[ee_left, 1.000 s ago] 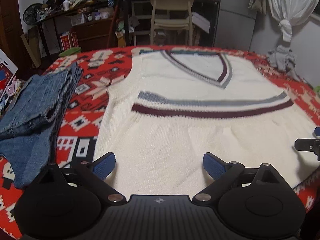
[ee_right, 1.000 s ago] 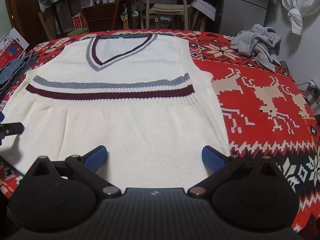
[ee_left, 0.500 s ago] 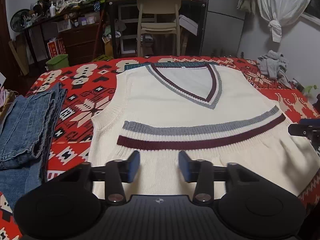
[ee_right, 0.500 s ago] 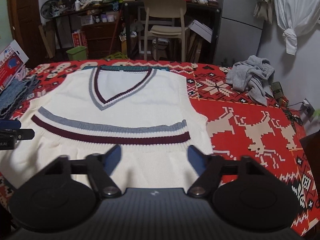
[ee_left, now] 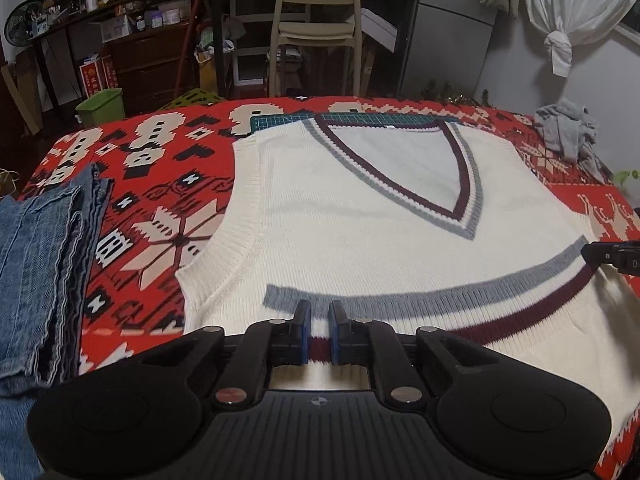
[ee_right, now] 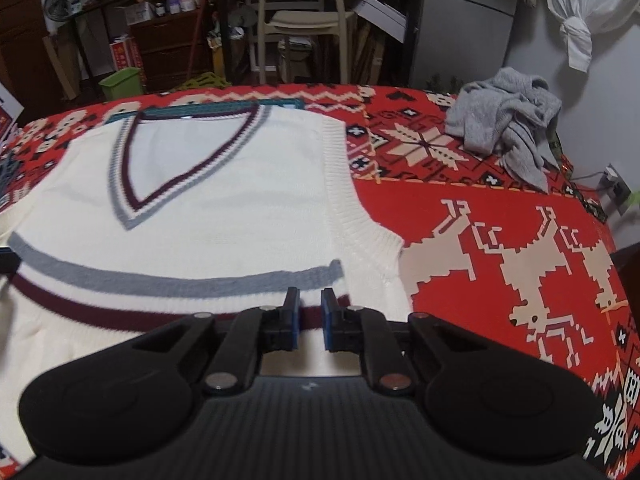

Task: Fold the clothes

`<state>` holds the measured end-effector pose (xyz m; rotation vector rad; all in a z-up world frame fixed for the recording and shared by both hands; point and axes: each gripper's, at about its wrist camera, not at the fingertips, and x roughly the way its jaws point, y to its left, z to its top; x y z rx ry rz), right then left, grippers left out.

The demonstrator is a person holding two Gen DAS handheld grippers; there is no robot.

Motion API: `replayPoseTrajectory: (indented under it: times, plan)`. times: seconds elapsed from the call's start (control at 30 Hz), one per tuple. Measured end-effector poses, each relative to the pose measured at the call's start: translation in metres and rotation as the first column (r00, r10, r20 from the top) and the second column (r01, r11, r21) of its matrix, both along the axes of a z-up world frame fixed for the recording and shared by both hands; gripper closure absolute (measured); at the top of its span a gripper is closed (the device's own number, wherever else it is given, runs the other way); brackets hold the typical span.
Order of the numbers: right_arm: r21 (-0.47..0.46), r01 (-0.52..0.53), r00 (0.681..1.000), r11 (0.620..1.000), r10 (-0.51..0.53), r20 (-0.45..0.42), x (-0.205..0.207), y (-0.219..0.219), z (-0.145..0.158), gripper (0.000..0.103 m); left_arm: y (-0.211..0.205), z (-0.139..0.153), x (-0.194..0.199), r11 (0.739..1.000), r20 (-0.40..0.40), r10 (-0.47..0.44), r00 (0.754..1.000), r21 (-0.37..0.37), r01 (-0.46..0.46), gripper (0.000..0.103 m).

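Near the hem of the cream knitted V-neck vest (ee_left: 360, 216), spread flat on the red patterned cloth (ee_right: 500, 216), both jaws have narrowed from wide apart: left gripper (ee_left: 319, 334) and right gripper (ee_right: 310, 320) are seen nearly clenched, though whether fabric is pinched cannot be told.

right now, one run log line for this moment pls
task: fold clothes | vest: flat, unfolded | left hand-held gripper: nearly closed at hem | right hand-held gripper: same

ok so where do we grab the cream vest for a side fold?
Probably the ribbed armhole edge of the vest, coming in from its outer side, low over the red cloth. The vest lies flat, front up, so only its borders give a lip to pinch. The ribbing looks thicker there.
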<state>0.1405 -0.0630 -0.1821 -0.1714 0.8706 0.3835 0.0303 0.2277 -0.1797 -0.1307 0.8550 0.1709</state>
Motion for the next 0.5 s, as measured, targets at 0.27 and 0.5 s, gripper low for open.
replayPoseTrajectory:
  times: [0.27,0.5]
  plan:
    - [-0.01,-0.007,0.999,1.0,0.007,0.037,0.014,0.008,0.0,0.09,0.011,-0.001,0.018,1.0,0.008,-0.001,1.0,0.002,0.001,0.092]
    - [0.004,-0.024,0.995,1.0,0.023,0.097,0.0,0.01,0.03,0.05,0.0,0.027,0.004,1.0,0.076,0.0,0.997,0.021,-0.002,0.039]
